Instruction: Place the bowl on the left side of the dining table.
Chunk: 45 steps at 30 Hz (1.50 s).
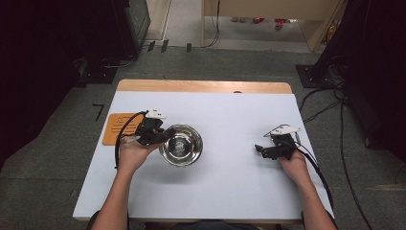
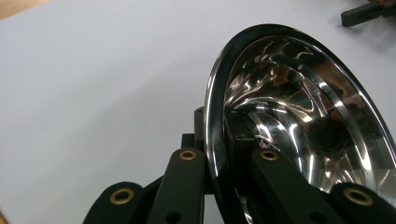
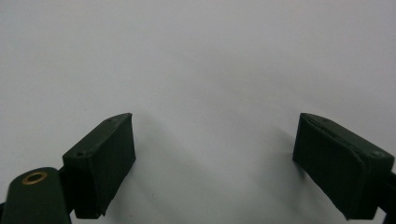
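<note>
The left gripper [image 1: 160, 135] is held low in the left hand [image 1: 131, 154], its jaws apparently closed, pointed to the person's right. The right gripper [image 1: 261, 149] is held in the right hand [image 1: 293, 160], jaws spread wide, pointed left.

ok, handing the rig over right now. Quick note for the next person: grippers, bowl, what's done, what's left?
Left gripper: shut on the rim of the steel bowl, one jaw inside, one outside, at the bowl's left edge.
Right gripper: open, holding nothing, low over bare white table cover at the right side.
Bowl: left of the table's centre, upright in the high view, nothing inside that I can see.
Orange board: at the left table edge, beside the left gripper.
Done: bowl gripped.
Left: moving and releasing it; likely a left-gripper job, the right one is well clear.
</note>
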Motion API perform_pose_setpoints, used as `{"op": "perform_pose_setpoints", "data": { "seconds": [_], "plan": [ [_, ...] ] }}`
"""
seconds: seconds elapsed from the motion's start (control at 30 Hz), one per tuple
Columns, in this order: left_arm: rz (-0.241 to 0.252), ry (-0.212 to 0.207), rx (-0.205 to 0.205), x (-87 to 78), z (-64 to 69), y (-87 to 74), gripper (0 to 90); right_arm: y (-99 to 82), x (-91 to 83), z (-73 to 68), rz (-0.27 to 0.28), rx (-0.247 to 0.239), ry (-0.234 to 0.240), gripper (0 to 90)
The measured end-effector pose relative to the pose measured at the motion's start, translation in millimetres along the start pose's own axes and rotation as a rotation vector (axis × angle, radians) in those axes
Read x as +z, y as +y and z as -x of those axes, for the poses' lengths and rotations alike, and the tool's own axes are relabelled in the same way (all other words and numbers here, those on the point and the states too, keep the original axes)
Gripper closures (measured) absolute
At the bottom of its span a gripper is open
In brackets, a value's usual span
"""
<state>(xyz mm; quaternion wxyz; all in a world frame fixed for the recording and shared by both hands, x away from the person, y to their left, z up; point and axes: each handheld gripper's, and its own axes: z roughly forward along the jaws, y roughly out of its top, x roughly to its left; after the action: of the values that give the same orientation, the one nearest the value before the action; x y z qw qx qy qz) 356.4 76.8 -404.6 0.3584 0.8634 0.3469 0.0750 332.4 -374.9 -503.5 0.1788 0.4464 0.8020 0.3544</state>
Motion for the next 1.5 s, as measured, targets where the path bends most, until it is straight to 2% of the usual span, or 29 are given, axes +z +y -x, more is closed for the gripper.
{"op": "perform_pose_setpoints", "data": {
  "seconds": [0.8, 0.97, 1.5],
  "plan": [
    [0.012, 0.038, -0.043, -3.9, -15.1, -5.2, 87.5, 0.0, -0.1, -0.2, -0.001, 0.002, 0.001, 12.4],
    [0.023, 0.054, -0.067, -5.6, -20.8, -8.1, 87.4, 0.0, 0.0, 0.0, 0.0, 0.0, 0.0, 12.4],
    [0.038, 0.079, -0.101, -11.2, -33.0, -13.4, 87.5, 0.0, 0.0, -0.1, 0.0, 0.001, 0.0, 12.4]
  ]
}}
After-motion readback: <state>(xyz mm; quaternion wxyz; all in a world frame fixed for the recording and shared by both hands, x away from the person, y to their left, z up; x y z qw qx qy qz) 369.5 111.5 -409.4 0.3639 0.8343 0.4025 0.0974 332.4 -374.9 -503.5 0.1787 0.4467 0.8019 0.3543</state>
